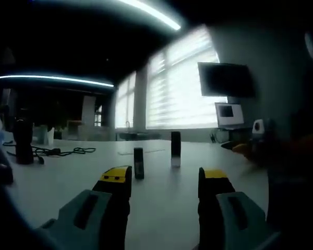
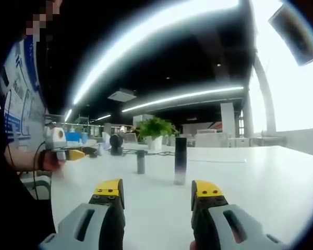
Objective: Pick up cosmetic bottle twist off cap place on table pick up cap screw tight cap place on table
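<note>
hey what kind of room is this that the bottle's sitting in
Most likely an open-plan office or lab. A long white table holds the cosmetic bottle, with ceiling strip lights overhead. There's a wall-mounted screen beside large blinded windows, and a potted plant farther back.

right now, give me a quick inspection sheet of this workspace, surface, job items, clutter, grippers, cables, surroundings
surface: white table, mostly bare around the job's things
job's things: tall cosmetic bottle standing upright; shorter dark cap standing apart beside it; nothing is held
clutter: dark cylindrical object at the table's far side
grippers: left gripper open, jaws apart, short of the bottle; right gripper open, aimed at the bottle and cap
cables: black cable loosely coiled on the table near the dark object
surroundings: potted plant, wall monitor, bright blinds, ceiling strip lights
</note>
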`<move>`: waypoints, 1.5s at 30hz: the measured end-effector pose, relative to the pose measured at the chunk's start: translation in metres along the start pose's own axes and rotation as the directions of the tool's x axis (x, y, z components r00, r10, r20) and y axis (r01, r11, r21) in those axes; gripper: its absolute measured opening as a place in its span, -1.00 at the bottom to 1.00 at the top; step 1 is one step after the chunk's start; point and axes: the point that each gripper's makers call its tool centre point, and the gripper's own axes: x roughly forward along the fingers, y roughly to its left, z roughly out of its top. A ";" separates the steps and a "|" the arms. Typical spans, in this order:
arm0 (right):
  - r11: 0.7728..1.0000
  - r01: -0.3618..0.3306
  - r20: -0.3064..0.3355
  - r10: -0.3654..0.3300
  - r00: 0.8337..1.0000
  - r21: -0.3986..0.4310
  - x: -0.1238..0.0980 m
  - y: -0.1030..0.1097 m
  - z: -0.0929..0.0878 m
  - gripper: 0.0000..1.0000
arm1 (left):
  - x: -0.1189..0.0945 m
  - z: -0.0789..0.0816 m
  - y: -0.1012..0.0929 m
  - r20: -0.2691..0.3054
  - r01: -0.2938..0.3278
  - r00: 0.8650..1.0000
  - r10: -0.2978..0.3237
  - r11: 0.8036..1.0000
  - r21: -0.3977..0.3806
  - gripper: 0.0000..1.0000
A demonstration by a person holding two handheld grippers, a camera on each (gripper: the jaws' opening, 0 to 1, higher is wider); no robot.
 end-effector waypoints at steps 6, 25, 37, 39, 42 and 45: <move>1.000 0.000 0.001 0.000 1.000 0.000 0.000 0.000 0.000 -0.11 | 0.000 -0.001 0.001 -0.002 -0.001 1.000 0.001 1.000 0.000 -0.18; 1.000 -0.002 0.014 0.002 1.000 -0.007 -0.001 0.000 0.002 -0.11 | 0.000 -0.002 0.003 -0.011 -0.011 1.000 0.011 1.000 0.004 -0.18; 1.000 -0.018 0.012 0.018 1.000 -0.006 0.000 0.003 0.002 -0.11 | 0.002 -0.004 0.006 -0.020 -0.023 1.000 0.023 1.000 -0.006 -0.18; 1.000 -0.024 0.014 0.024 1.000 0.000 0.000 0.003 0.002 -0.11 | 0.002 -0.004 0.007 -0.020 -0.033 0.999 0.033 0.999 -0.013 -0.18; 1.000 -0.027 0.013 0.027 1.000 0.007 0.000 0.002 0.002 -0.12 | 0.003 -0.004 0.009 -0.027 -0.047 0.999 0.046 0.999 -0.026 -0.18; 0.999 -0.031 0.015 0.031 0.999 0.017 0.000 0.003 0.002 -0.12 | 0.004 -0.006 0.010 -0.036 -0.050 0.998 0.049 0.998 -0.041 -0.18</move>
